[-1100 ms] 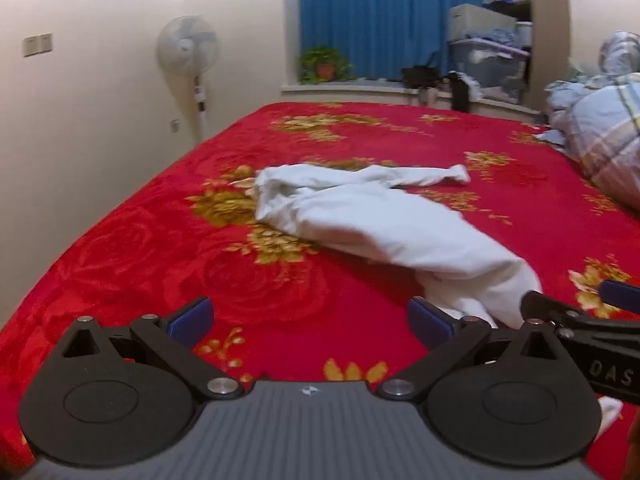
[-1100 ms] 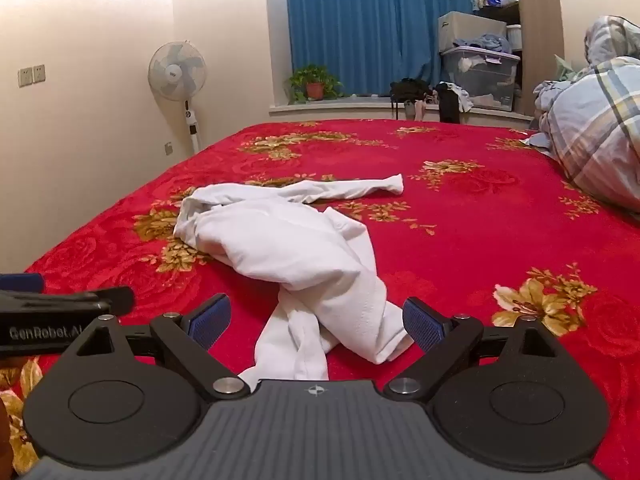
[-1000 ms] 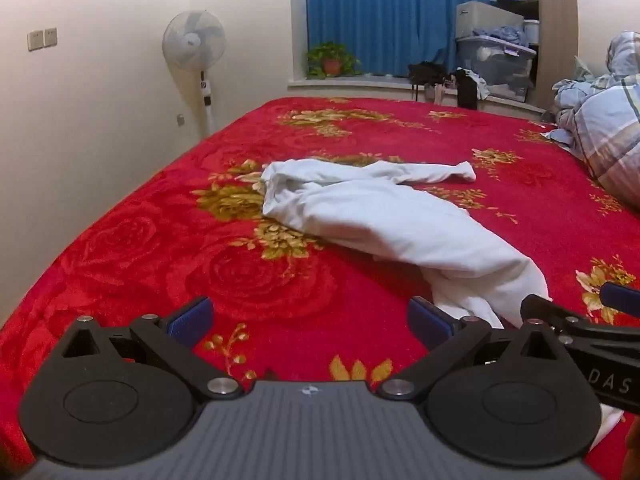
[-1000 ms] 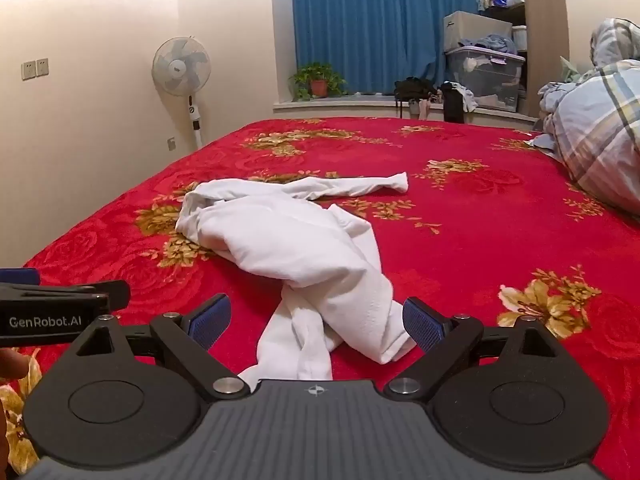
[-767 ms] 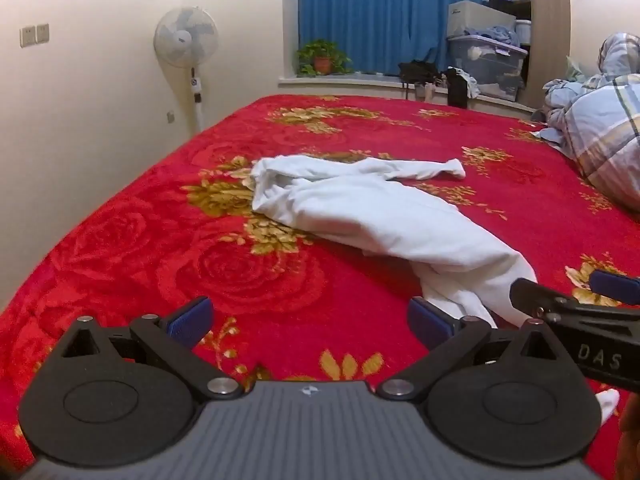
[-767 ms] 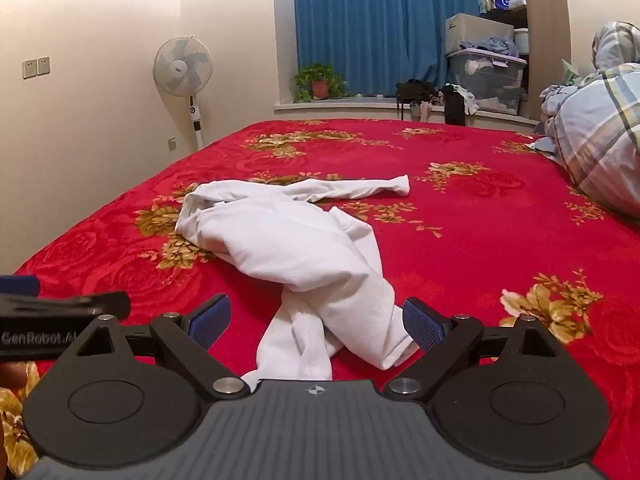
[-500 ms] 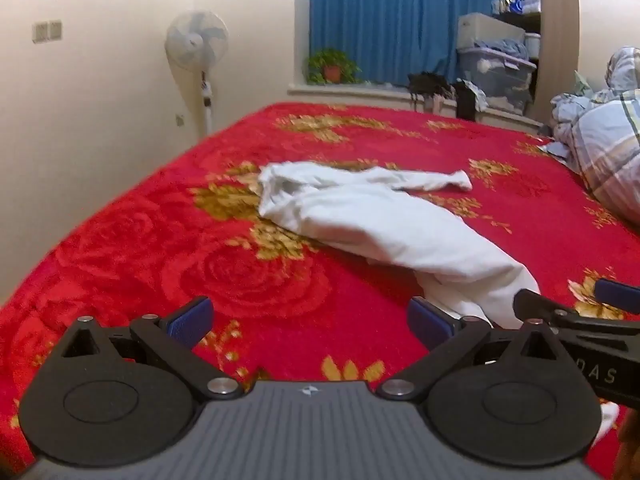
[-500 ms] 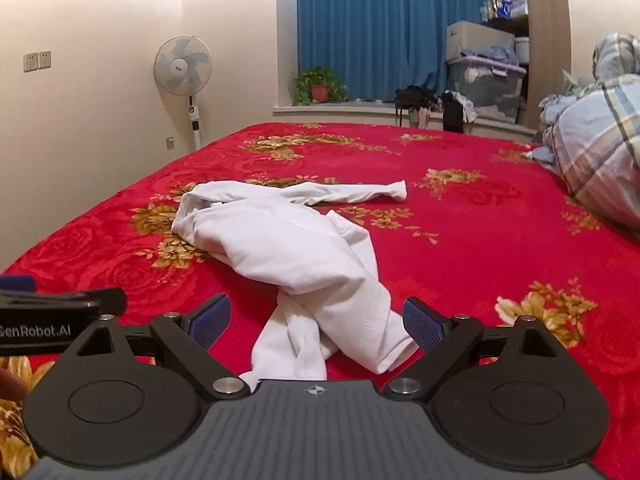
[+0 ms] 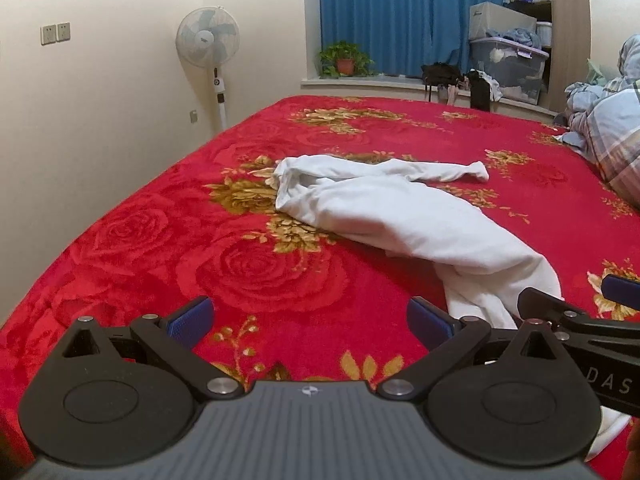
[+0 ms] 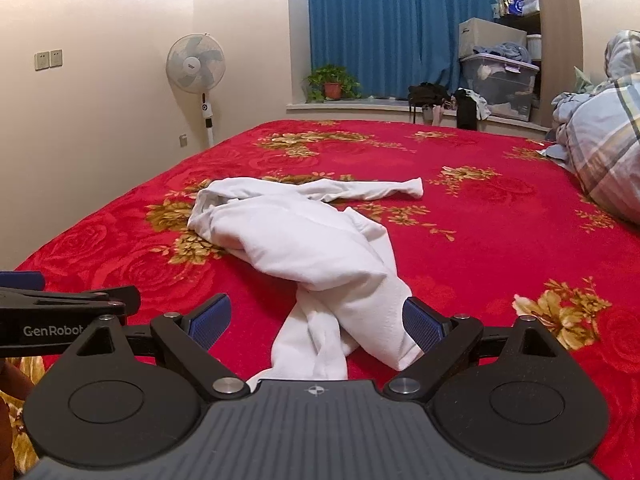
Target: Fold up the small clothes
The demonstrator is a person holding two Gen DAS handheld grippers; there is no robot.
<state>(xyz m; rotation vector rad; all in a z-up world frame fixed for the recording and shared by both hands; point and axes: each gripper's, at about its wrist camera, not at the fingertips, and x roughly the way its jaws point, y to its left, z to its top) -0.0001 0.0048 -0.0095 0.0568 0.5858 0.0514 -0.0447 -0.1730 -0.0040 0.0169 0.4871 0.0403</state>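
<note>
A crumpled white garment lies on the red flowered bedspread, one long sleeve stretched toward the far right. My left gripper hovers open over bare bedspread, with the garment ahead and to its right. My right gripper is open too, and the garment's near end lies on the bed between its blue pads. Each gripper shows at the edge of the other's view: the right gripper and the left gripper.
A plaid quilt is heaped at the bed's right side. A standing fan is by the left wall. The window ledge beyond the bed holds a potted plant, bags and storage boxes, in front of a blue curtain.
Both views shift only slightly as the hand-held grippers sway above the bed. The garment has not moved, and both grippers stay open.
</note>
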